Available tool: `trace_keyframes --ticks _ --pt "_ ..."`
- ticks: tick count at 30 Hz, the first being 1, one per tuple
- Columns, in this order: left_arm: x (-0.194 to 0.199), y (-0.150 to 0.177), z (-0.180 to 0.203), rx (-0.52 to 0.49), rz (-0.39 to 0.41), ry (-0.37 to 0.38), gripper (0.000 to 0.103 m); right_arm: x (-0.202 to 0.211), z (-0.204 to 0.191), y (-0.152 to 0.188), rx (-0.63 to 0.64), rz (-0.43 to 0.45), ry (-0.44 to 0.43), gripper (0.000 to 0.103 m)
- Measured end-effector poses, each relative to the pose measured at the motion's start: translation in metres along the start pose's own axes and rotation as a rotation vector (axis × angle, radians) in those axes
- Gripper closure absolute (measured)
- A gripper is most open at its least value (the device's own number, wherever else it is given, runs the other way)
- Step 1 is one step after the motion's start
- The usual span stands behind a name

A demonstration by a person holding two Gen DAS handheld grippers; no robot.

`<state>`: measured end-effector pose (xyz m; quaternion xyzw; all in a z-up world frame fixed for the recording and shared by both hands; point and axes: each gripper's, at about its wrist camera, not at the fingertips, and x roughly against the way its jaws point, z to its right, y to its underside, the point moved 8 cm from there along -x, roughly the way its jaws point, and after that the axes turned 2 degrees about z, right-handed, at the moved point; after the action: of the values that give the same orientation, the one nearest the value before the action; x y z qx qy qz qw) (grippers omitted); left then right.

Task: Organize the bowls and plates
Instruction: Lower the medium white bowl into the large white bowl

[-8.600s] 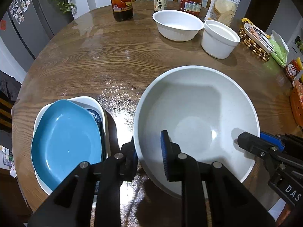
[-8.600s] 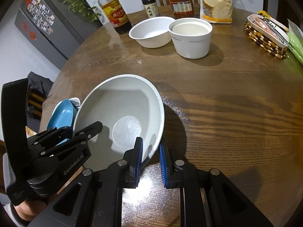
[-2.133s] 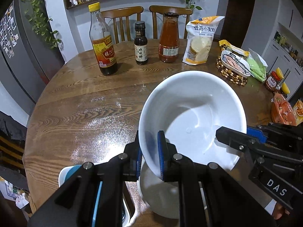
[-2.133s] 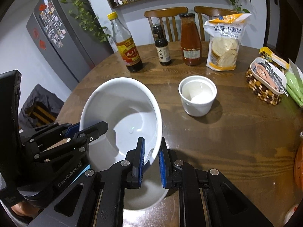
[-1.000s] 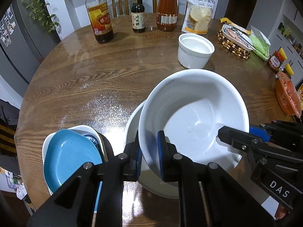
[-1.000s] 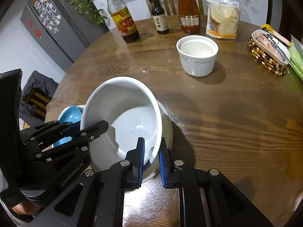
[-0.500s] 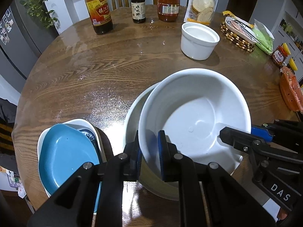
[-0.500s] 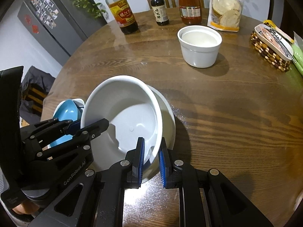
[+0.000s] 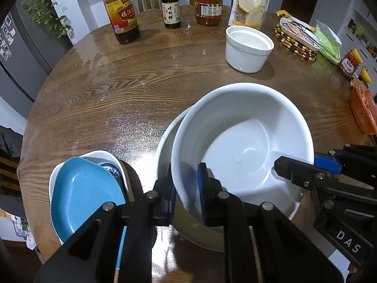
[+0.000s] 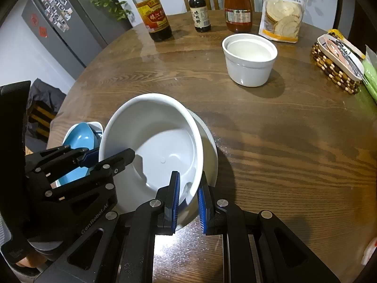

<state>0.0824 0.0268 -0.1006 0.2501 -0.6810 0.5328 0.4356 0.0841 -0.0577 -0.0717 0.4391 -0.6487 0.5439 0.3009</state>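
Both grippers hold one white bowl [image 9: 242, 141] by its rim. My left gripper [image 9: 186, 188] is shut on the near left rim; my right gripper [image 10: 188, 191] is shut on the near right rim of the same bowl [image 10: 150, 141]. The held bowl sits tilted inside a larger white bowl [image 9: 165, 146] on the wooden table; the larger bowl's rim also shows in the right wrist view [image 10: 209, 141]. A blue plate [image 9: 87, 195] lies on a white plate [image 9: 99, 153] at the near left. A small white ramekin bowl [image 9: 248, 48] stands farther back.
Three bottles [image 9: 122, 16] and a snack bag [image 9: 249, 0] line the far table edge. A beaded mat with a dish [image 9: 298, 40], green bag and orange packet [image 9: 362, 108] sit at the right. A fridge [image 10: 61, 23] stands left. Bare table [image 9: 117, 82] lies between.
The held bowl has come down further into the larger bowl over the last second. Both grippers stay shut on its rim.
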Motion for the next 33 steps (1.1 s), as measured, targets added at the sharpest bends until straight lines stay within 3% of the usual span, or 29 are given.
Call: trace_keyframes --ticks 22,26,33 --pt "-0.0008 0.0003 0.0004 -0.009 -0.002 -0.007 0.084 0.0034 0.002 -0.0016 0.01 0.012 0.031 0.087" --pt "0.0007 -0.0006 0.0003 -0.013 0.01 -0.013 0.077 0.0037 0.0023 -0.0018 0.01 0.015 0.034 0.087" --pt "0.0048 -0.0032 0.0 -0.016 0.028 -0.024 0.075 0.0045 0.0025 -0.0024 0.006 0.021 0.034 0.087"
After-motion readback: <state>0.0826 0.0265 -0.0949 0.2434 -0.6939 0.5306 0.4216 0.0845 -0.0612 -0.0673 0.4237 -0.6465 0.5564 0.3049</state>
